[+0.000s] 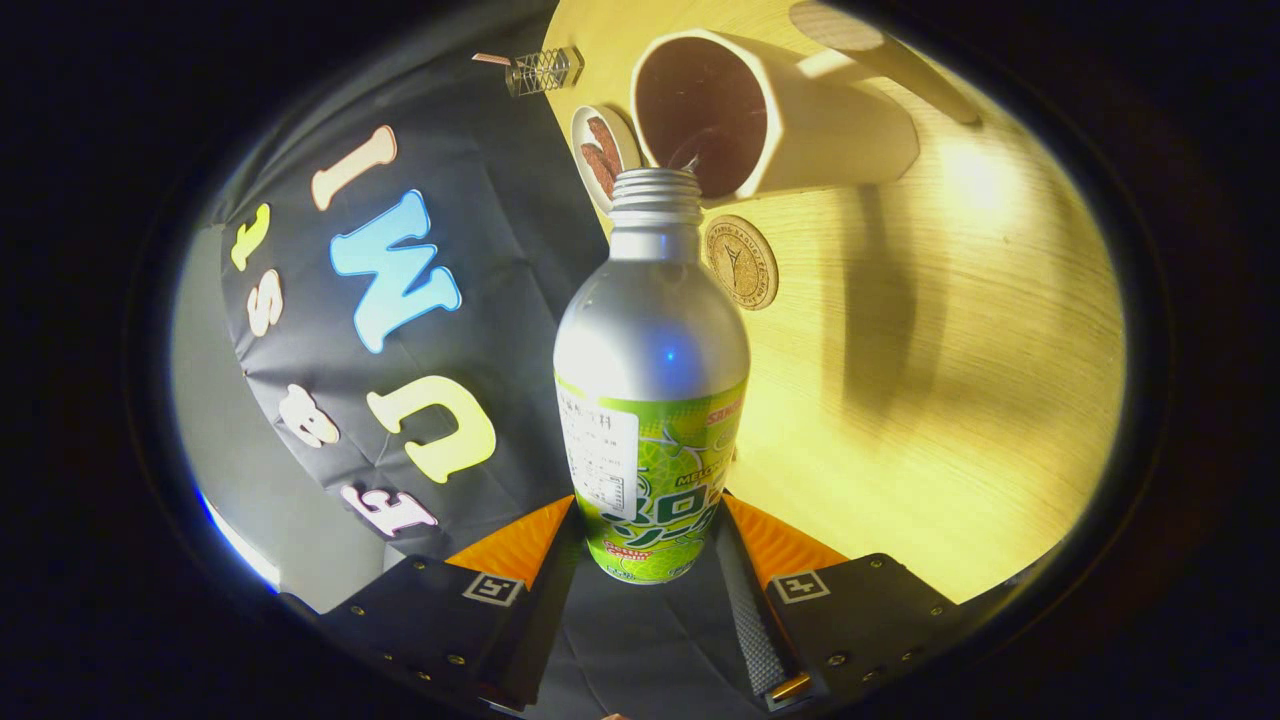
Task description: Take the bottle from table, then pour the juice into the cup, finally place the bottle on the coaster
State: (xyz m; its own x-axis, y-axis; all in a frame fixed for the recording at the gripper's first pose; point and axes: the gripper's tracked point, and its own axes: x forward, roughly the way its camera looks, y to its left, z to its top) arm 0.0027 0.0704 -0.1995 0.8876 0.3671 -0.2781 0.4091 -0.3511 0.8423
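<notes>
My gripper (648, 545) is shut on the bottle (650, 370), a silver aluminium bottle with a green label and an uncapped threaded neck. Both fingers press on its lower body. The whole view is rolled, so the bottle is tipped with its mouth right at the rim of the white cup (770, 115), whose dark inside faces me. A thin stream seems to run from the mouth into the cup. The round cork coaster (741, 261) lies on the wooden table (950, 380) just beside the bottle's shoulder, near the cup.
A small white dish (603, 152) holding brown pieces sits next to the cup, by the table's edge. A little wire-mesh object (543, 70) stands beyond it. A pale lamp-like arm (880, 55) reaches over the table past the cup.
</notes>
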